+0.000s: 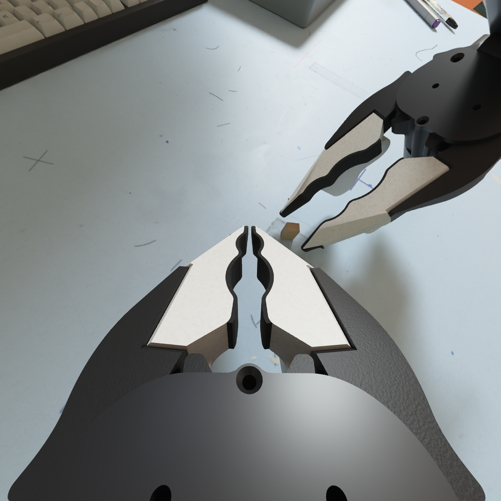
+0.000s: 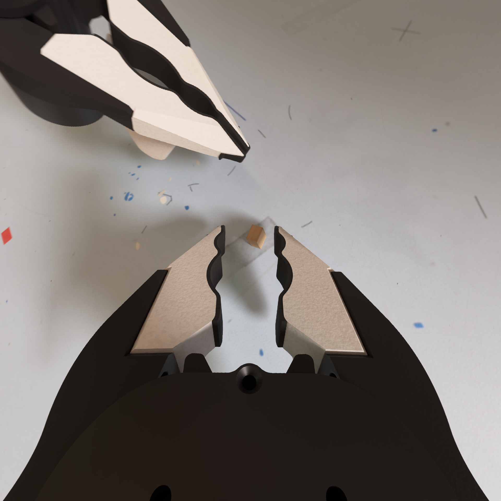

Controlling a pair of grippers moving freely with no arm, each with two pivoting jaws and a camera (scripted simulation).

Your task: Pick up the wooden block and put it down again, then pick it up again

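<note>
A small wooden block [image 2: 255,235] stands on the pale table between the tips of my open right gripper [image 2: 249,230], touching neither finger. In the left wrist view the block [image 1: 290,231] sits just right of my left gripper [image 1: 249,230], which is shut and empty. The right gripper [image 1: 294,230] comes in there from the upper right, its fingers spread on either side of the block. In the right wrist view the left gripper [image 2: 244,153] shows at the upper left, shut, its tip a short way beyond the block.
A keyboard [image 1: 54,29] lies at the far left, a grey box [image 1: 295,10] at the back, and pens [image 1: 433,16] at the far right. The table [image 1: 108,189] bears scratches, pen crosses and paint specks.
</note>
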